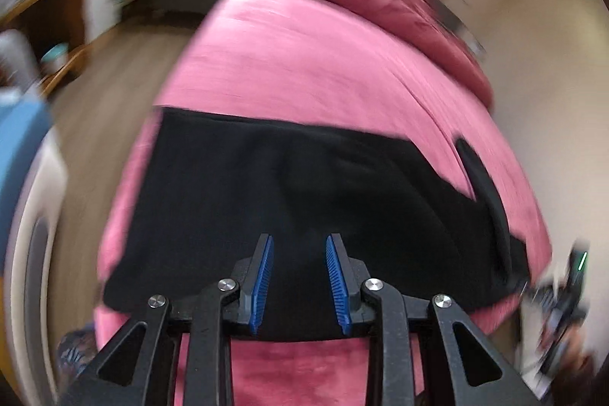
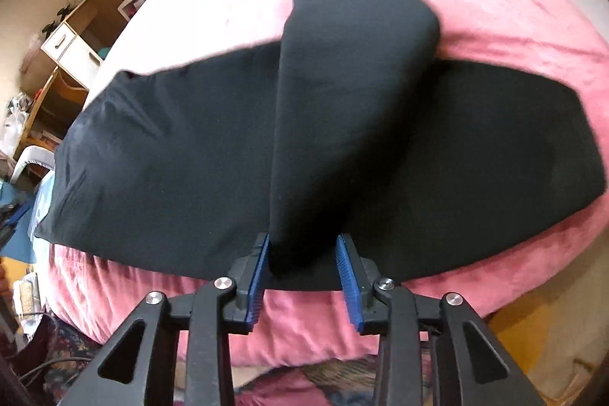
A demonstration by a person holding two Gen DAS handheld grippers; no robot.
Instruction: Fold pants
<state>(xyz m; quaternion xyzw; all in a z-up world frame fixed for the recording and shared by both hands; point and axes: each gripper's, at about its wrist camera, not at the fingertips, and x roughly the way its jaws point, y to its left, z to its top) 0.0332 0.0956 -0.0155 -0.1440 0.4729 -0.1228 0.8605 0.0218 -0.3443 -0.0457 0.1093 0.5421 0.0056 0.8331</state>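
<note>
Between the pads of our right gripper (image 2: pixel 303 253) we are seeing a raised fold of the pants (image 2: pixel 190 147), a cone of black cloth running up toward twelve o'clock. The jaws are standing part open; the left pad is touching the cloth and the right one is just clear of it, so we are reading this as no firm grip.

Our left gripper (image 1: pixel 299 253) is hovering with a narrow gap and nothing between the pads, the pants lying beyond it from nine to three o'clock.

The pants are lying across the near part of the pink bed (image 2: pixel 495 25), a broad band from nine to three o'clock in the right view.

We are judging the cloth soft, light and limp. We are favouring a pinch at a hem, the waistband or a doubled edge, where the layers are thickest.
</note>
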